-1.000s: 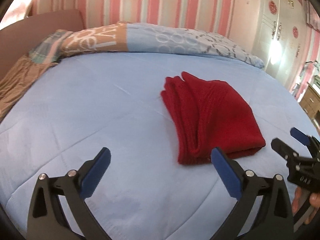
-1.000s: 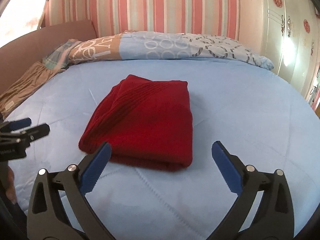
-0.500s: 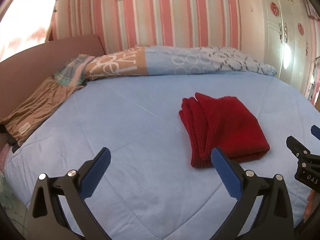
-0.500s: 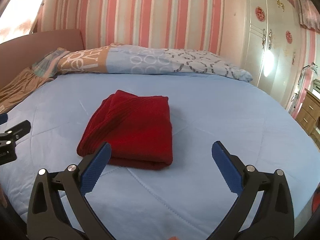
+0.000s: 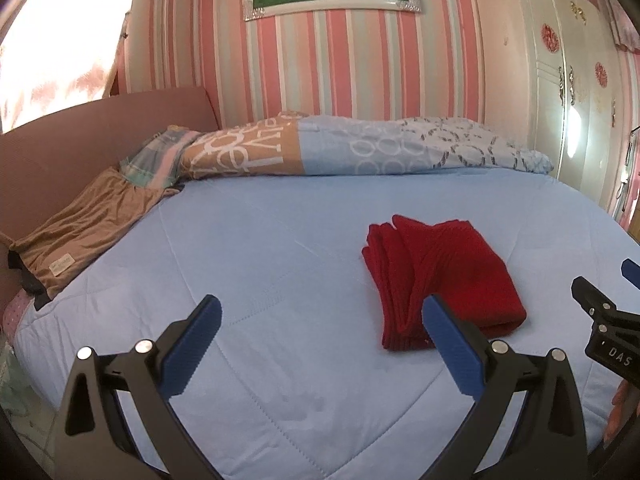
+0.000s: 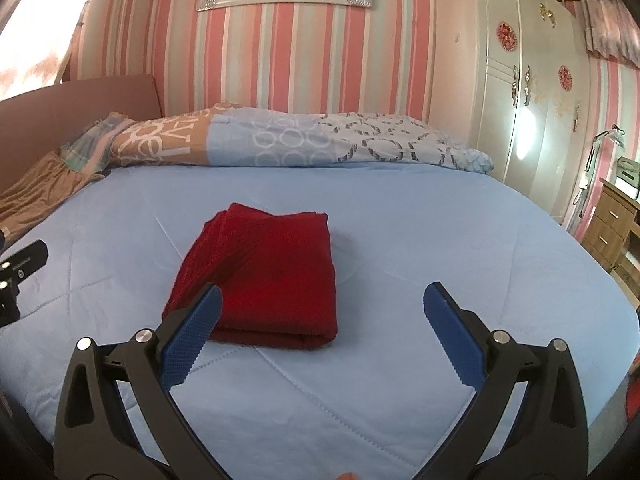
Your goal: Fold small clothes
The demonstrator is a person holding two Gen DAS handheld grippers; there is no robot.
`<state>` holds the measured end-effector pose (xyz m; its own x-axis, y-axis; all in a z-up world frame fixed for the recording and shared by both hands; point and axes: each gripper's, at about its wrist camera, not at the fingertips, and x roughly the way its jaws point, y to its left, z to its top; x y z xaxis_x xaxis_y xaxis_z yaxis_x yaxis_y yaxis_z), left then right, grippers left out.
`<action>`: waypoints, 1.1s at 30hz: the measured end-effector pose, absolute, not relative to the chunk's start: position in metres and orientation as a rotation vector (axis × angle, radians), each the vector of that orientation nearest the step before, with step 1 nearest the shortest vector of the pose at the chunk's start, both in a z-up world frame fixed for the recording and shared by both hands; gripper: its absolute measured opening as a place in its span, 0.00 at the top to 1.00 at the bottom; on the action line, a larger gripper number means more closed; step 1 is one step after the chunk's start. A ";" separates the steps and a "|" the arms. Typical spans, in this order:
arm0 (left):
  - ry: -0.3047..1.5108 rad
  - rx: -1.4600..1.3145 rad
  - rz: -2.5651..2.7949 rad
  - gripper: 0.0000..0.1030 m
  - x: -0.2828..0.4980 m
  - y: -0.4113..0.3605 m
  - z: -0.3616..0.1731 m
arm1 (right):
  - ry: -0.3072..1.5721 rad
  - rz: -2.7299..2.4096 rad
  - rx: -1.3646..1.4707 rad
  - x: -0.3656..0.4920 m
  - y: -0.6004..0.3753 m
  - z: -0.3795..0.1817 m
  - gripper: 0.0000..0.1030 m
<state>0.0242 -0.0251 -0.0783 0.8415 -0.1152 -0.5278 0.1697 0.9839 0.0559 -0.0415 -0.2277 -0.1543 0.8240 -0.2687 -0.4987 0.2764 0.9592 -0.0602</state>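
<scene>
Looking along the left tongs, both blue pads are spread wide with nothing between them, raised clear of the blue bed sheet. The red garment lies folded at about 2 o'clock from these tongs, its stacked edges fanned toward 11 o'clock and its thick fold facing the camera. The right pad overlaps the garment's near corner in the picture, though whether it touches cannot be told. A brown garment lies at 10 o'clock by the headboard, well apart.

From the right wrist view, the right tongs are likewise wide apart and empty. The red garment sits at 11 o'clock, just beyond the left pad, and looks squarely folded.

The fold looks finished, so the risk is undoing it. A pad sweeping low across the near edge could snag the knit and drag the top layer open. The fanned layers at the far end look loose; lifting by one layer alone would likely let the bundle unroll.
</scene>
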 end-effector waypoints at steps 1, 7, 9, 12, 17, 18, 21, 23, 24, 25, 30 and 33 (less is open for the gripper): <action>0.549 0.102 -0.150 0.02 0.024 -0.026 -0.078 | 0.529 -0.289 0.021 -0.043 -0.229 -0.152 0.03; 0.534 0.101 -0.156 0.02 0.020 -0.030 -0.076 | 0.536 -0.296 0.053 -0.051 -0.235 -0.139 0.03; 0.532 0.103 -0.158 0.02 0.020 -0.031 -0.075 | 0.536 -0.300 0.062 -0.054 -0.236 -0.136 0.03; 0.526 0.106 -0.160 0.02 0.017 -0.032 -0.073 | 0.531 -0.301 0.068 -0.057 -0.237 -0.132 0.03; 0.516 0.113 -0.156 0.02 0.014 -0.034 -0.070 | 0.510 -0.305 0.068 -0.062 -0.236 -0.128 0.03; 0.514 0.113 -0.156 0.02 0.014 -0.034 -0.069 | 0.507 -0.307 0.068 -0.062 -0.236 -0.128 0.03; 0.508 0.113 -0.150 0.02 0.012 -0.032 -0.067 | 0.500 -0.308 0.063 -0.063 -0.234 -0.127 0.03; 0.507 0.112 -0.149 0.02 0.012 -0.031 -0.066 | 0.497 -0.306 0.060 -0.063 -0.233 -0.127 0.03; 0.507 0.110 -0.149 0.02 0.013 -0.030 -0.066 | 0.496 -0.306 0.059 -0.063 -0.233 -0.126 0.03; 0.507 0.109 -0.148 0.02 0.013 -0.030 -0.066 | 0.495 -0.305 0.059 -0.063 -0.232 -0.125 0.03; 0.506 0.121 -0.146 0.02 0.013 -0.032 -0.065 | 0.485 -0.305 0.053 -0.064 -0.230 -0.123 0.03; 0.506 0.127 -0.145 0.02 0.012 -0.033 -0.066 | 0.482 -0.305 0.053 -0.064 -0.230 -0.122 0.03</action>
